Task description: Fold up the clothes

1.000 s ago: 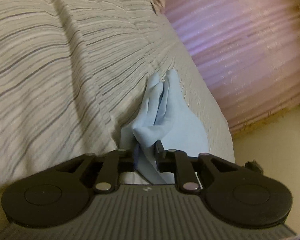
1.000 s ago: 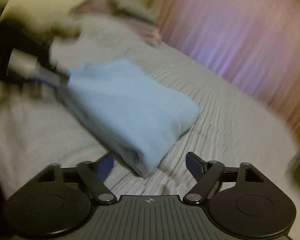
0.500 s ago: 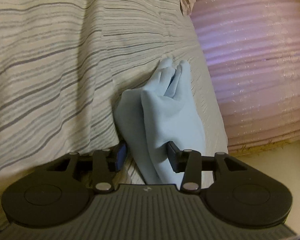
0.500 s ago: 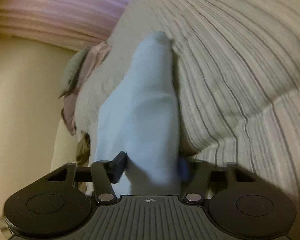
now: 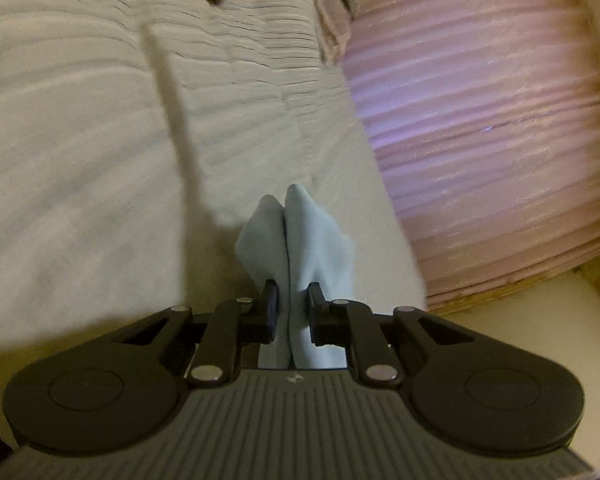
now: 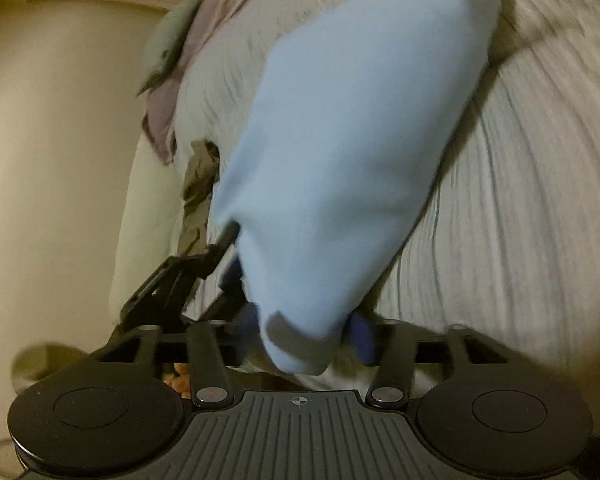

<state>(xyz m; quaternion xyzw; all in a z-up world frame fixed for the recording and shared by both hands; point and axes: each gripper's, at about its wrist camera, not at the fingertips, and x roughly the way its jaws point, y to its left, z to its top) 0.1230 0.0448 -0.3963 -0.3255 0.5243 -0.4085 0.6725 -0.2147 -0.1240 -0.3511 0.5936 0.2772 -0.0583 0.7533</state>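
Observation:
A folded light blue garment (image 5: 296,236) hangs between both grippers above the striped bedspread (image 5: 80,140). My left gripper (image 5: 292,308) is shut on one end of it, cloth pinched between the pads. In the right wrist view the same light blue garment (image 6: 352,152) fills the middle, and my right gripper (image 6: 304,340) is shut on its near end. The left gripper (image 6: 204,264) also shows there, gripping the garment's left edge.
A pink pleated curtain (image 5: 480,128) runs along the bed's right side. Pink cloth (image 6: 188,76), a grey-green piece (image 6: 172,44) and an olive garment (image 6: 200,192) lie at the bed's far edge. A beige wall (image 6: 52,140) is at the left.
The left gripper has closed from partly open to clamped on the blue garment. The right gripper has closed on it too, and the garment has risen off the bed.

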